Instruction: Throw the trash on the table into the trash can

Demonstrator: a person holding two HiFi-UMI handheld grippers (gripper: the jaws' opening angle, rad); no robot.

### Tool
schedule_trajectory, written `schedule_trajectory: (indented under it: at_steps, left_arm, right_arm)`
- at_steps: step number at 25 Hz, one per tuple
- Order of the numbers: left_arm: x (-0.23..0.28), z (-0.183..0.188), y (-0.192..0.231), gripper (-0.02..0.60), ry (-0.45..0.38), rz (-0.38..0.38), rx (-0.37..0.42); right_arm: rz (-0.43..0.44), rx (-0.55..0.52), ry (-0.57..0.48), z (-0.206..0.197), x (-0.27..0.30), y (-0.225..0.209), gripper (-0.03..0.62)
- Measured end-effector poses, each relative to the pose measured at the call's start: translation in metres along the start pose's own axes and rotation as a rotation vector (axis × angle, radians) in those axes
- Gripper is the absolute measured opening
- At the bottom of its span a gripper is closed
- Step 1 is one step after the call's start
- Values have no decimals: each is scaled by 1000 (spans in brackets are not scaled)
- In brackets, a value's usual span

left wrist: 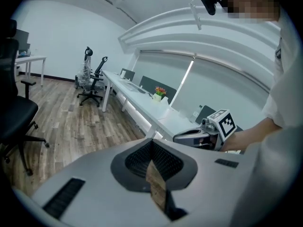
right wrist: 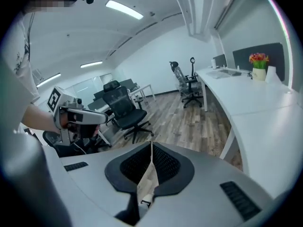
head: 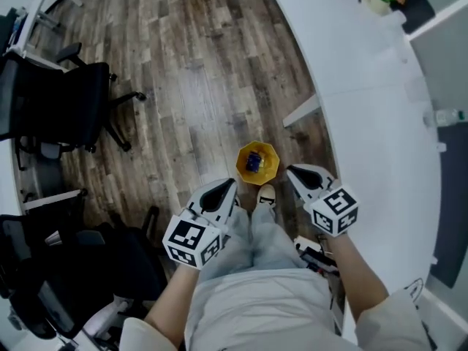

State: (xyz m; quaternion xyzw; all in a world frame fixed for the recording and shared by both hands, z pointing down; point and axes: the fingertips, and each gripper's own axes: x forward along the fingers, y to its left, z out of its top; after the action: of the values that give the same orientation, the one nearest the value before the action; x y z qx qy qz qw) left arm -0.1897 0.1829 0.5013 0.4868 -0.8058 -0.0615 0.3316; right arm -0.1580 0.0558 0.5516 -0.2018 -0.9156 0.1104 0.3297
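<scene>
Head view: my left hand-held gripper (head: 219, 194) and right hand-held gripper (head: 301, 175) both have their jaws pressed together, with nothing between them. Just beyond them, on the wood floor (head: 197, 86), the yellow trash can (head: 270, 168) holds a blue thing (head: 254, 161), near the white desk (head: 365, 93) edge.

The trash can (head: 257, 163) holds a blue thing (head: 254, 161) too small to name. Just below it a shoe (head: 267, 195) shows only its toe; the person's legs (head: 252, 243) cover the rest. The surface (head: 380, 123) runs off the top and right edges. The left edge cuts the office chairs (head: 55, 108). A small object (head: 447, 115) at the surface's right edge cannot be identified.
</scene>
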Motion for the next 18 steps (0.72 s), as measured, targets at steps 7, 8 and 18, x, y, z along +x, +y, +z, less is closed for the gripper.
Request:
schedule_trajectory:
  at_steps: [7, 8, 18]
  left_arm:
    - [-28, 23, -47, 2, -13, -67, 48]
    - [-31, 26, -54, 2, -17, -72, 56]
    - [-46, 61, -75, 2, -81, -87, 126]
  right_arm:
    - [1, -3, -102, 55, -50, 33, 35]
    - [1, 1, -113, 60, -56, 37, 35]
    - [-4, -15, -181, 96, -91, 65, 34]
